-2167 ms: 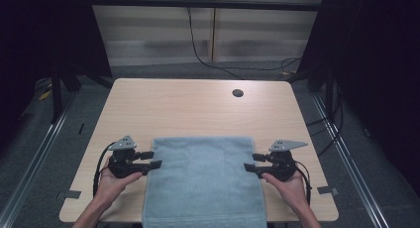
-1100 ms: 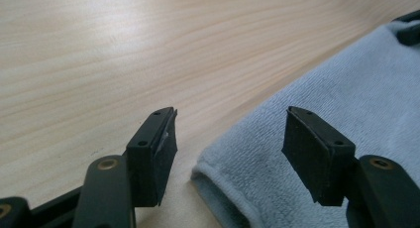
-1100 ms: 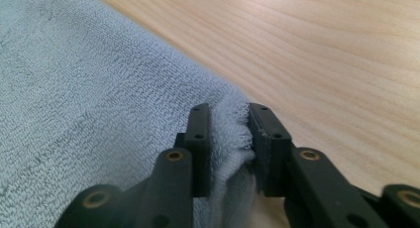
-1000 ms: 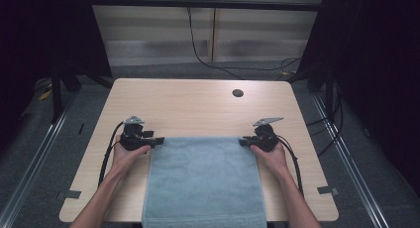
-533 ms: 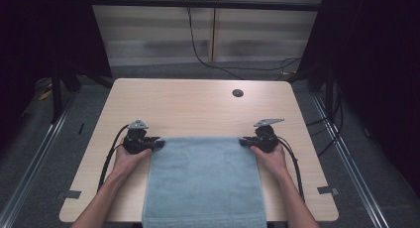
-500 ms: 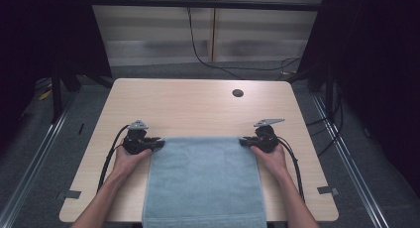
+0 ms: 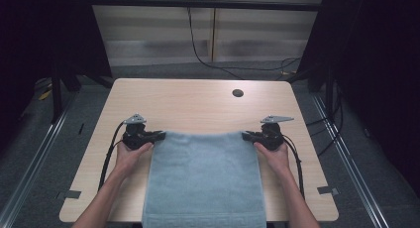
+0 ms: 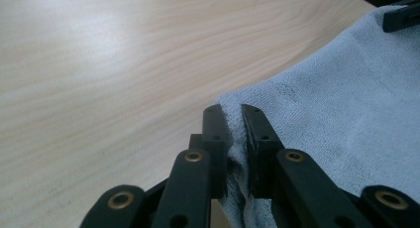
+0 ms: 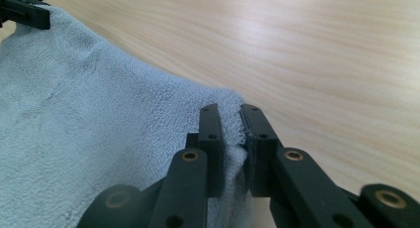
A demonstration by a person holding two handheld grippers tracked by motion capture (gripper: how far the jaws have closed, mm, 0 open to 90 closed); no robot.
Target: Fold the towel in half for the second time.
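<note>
The desk (image 7: 198, 106), a pale wood-grain top with a dark round grommet (image 7: 237, 93) near its far edge, carried one item. A light blue towel (image 7: 205, 181) lay flat on the near half of the desk, centred between the person's forearms, its near hem with a woven key pattern hanging at or just over the near edge. Its far edge ran roughly straight across between the two tools.

The left tongs (image 7: 157, 135) were at the towel's far left corner. In the left gripper view the left tongs (image 8: 235, 120) were pinched on that corner, terry cloth showing between the two black jaws; those jaws had just been closing, with the cloth between them. The right tongs (image 7: 246, 135) were at the far right corner, and in the right gripper view the right tongs (image 9: 229, 120) were likewise clamped on the towel's (image 9: 99, 134) corner fold. Each hand rested on the desk behind its tool.

Assessment: the step in hand was securing both far corners, apparently complete. The work appeared to be a fold. The next move would likely call for lifting both corners together, keeping the far edge taut and level, and carrying it toward the near hem so the edges meet squarely without a corner slipping.
</note>
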